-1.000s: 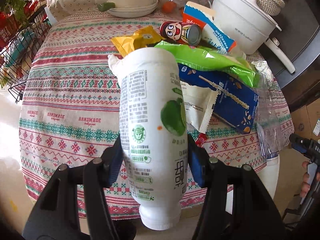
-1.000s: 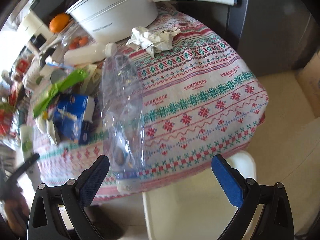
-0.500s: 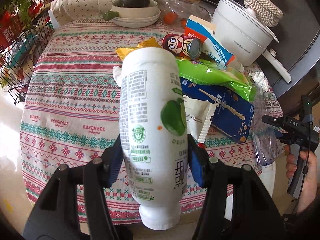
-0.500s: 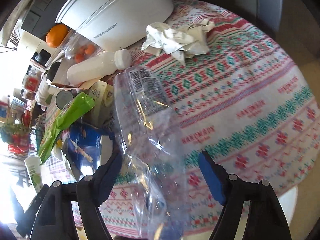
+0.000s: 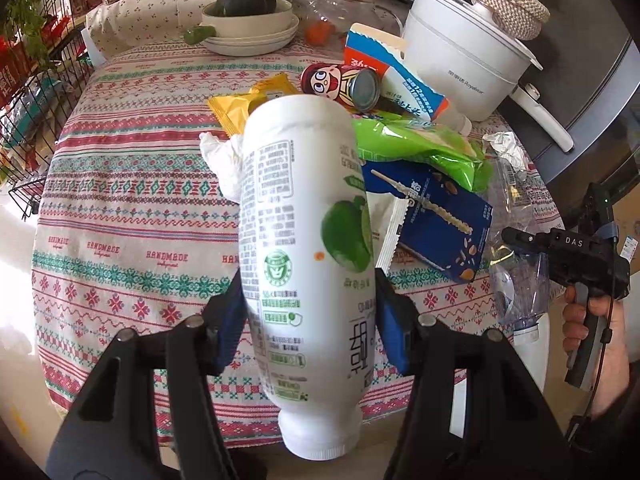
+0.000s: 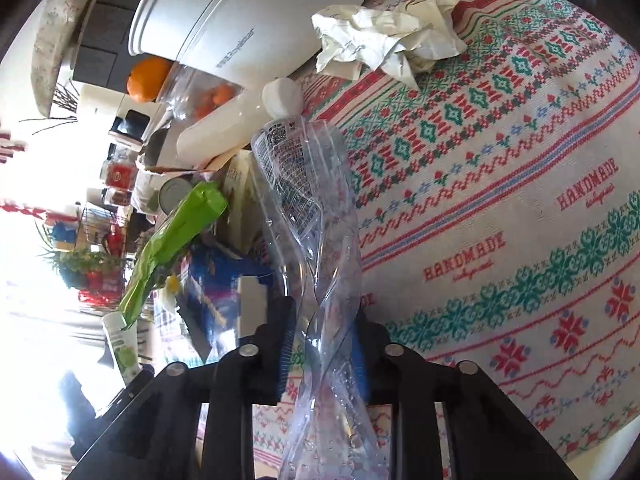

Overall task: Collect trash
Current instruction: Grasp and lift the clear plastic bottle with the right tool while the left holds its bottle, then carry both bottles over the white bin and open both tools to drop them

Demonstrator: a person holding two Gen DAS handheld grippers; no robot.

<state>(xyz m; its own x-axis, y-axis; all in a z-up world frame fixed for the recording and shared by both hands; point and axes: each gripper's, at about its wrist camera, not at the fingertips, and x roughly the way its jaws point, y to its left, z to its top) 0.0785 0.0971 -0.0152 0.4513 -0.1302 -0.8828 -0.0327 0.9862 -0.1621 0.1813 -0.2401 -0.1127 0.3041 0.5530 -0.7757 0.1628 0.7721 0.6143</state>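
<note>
My left gripper (image 5: 310, 320) is shut on a white bottle with a green lime label (image 5: 304, 248), held cap-down above the near table edge. My right gripper (image 6: 320, 352) is shut on a crushed clear plastic bottle (image 6: 316, 240) that lies over the table's edge; it also shows in the left wrist view (image 5: 520, 272). More trash lies on the patterned tablecloth (image 5: 132, 200): a green bag (image 5: 420, 148), a blue packet (image 5: 436, 216), a yellow wrapper (image 5: 248, 104), a red can (image 5: 344, 84), a white tissue (image 5: 224, 160) and crumpled paper (image 6: 384, 36).
A white cooking pot (image 5: 460, 60) with a long handle stands at the back right. A stack of bowls with a green squash (image 5: 248, 20) sits at the back. A wire rack (image 5: 24, 92) stands to the left. A white bottle (image 6: 240, 120) lies beside the pot.
My right gripper has moved in over the clear crushed bottle and closed on it. My left gripper keeps hold of the white bottle and has barely moved.
</note>
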